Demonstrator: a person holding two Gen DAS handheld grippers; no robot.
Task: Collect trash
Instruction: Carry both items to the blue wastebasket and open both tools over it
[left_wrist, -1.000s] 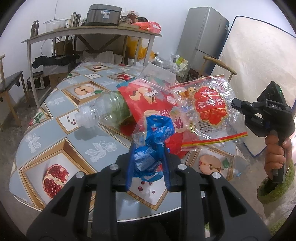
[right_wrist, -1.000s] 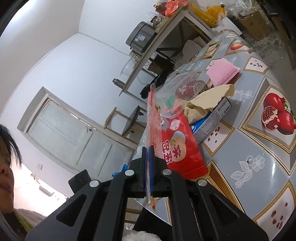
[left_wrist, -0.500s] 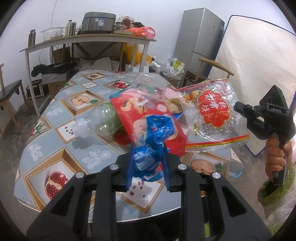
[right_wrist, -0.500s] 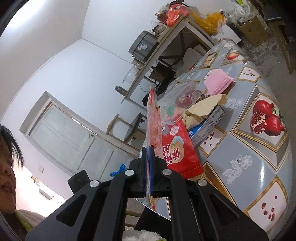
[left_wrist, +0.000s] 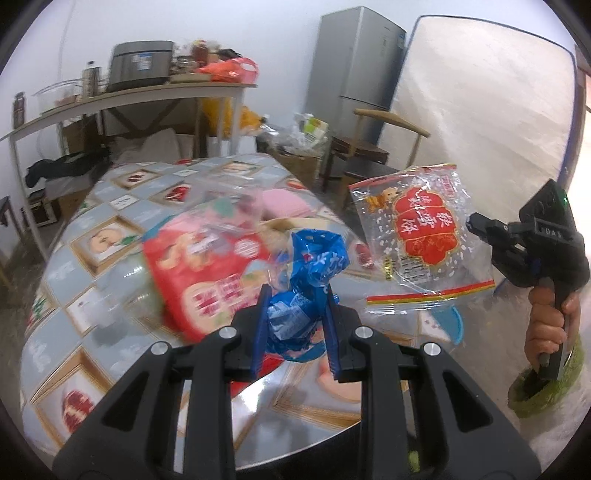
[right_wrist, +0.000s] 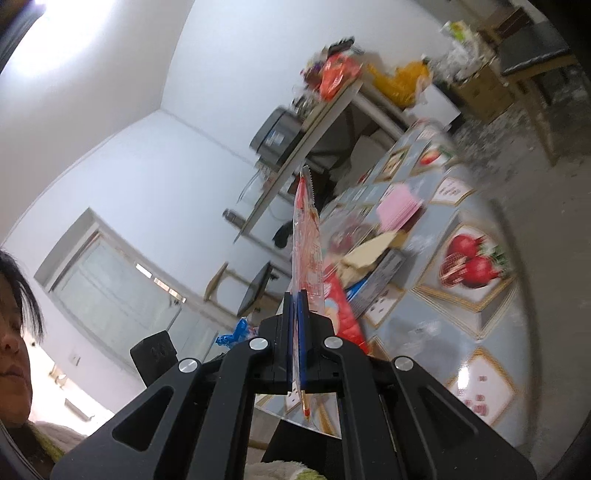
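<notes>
The left gripper (left_wrist: 295, 314) is clamped on a crumpled blue wrapper (left_wrist: 314, 273). The wrapper sits between the two blue finger pads (left_wrist: 260, 325), which press on its lower, bunched part. Its upper part stands above the fingertips and flares out to the right. The pads stand partly apart, held off each other by the bulk of the wrapper.

The right gripper (right_wrist: 295, 306) is closed on a clear snack bag with a red label (left_wrist: 424, 236). In the right wrist view the bag (right_wrist: 304, 236) appears edge-on as a thin sheet. It passes between the pressed-together pads and rises past the fingertips, and a short strip of it hangs below them. In the left wrist view the same bag hangs flat and face-on from the right gripper (left_wrist: 476, 225), gripped at its right edge. A hand (left_wrist: 550, 325) grips the handle below.

Both held items are in the air above the near edge of the table (left_wrist: 122, 210), which is covered with a fruit-pattern cloth. On the table lie:
- a red snack bag (left_wrist: 207, 273), behind and left of the blue wrapper
- a clear plastic bottle (left_wrist: 125, 291), partly under the red bag
- a pink cloth (left_wrist: 284, 201), farther back

A blue-rimmed object (left_wrist: 448, 321) shows below the clear bag; what it is cannot be told
</notes>
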